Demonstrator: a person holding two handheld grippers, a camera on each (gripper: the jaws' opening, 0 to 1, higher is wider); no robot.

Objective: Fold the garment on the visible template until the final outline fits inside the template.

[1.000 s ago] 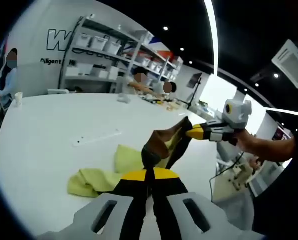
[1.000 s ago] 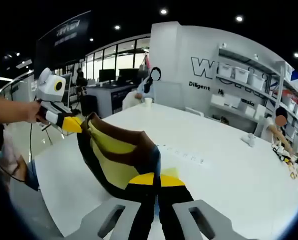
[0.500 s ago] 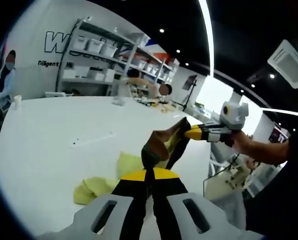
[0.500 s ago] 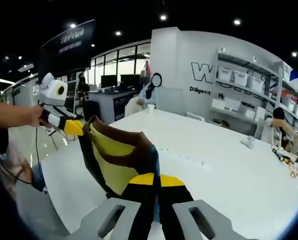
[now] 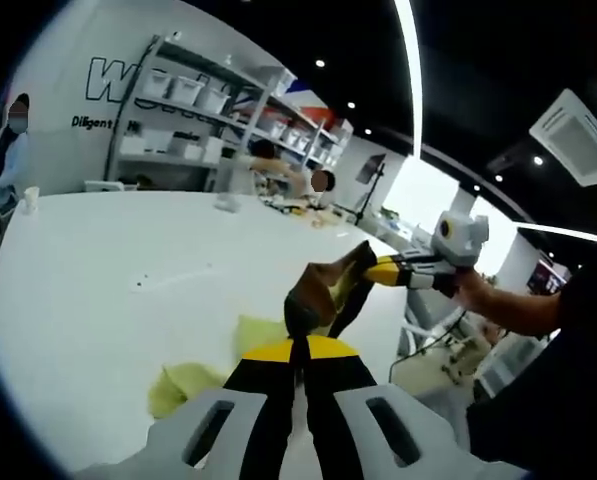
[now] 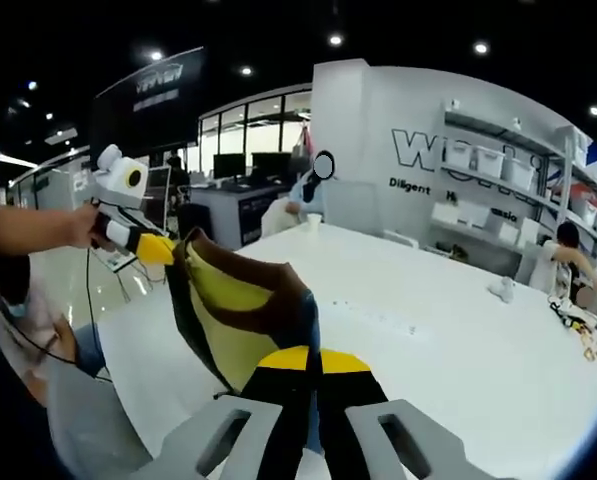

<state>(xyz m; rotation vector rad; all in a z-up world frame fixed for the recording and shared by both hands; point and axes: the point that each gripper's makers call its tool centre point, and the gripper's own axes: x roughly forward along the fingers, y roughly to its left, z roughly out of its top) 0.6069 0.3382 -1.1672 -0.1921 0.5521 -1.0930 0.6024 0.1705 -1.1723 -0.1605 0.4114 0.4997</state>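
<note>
You have lifted the yellow and brown fabric garment [image 5: 323,295] higher off the white table [image 5: 98,290]: less of its pale yellow hanging part [image 5: 193,375] now lies on the tabletop than a second ago. Your left gripper [image 5: 298,352] and right gripper [image 6: 313,362] have both risen with it, so the table looks lower and farther in both views.
</note>
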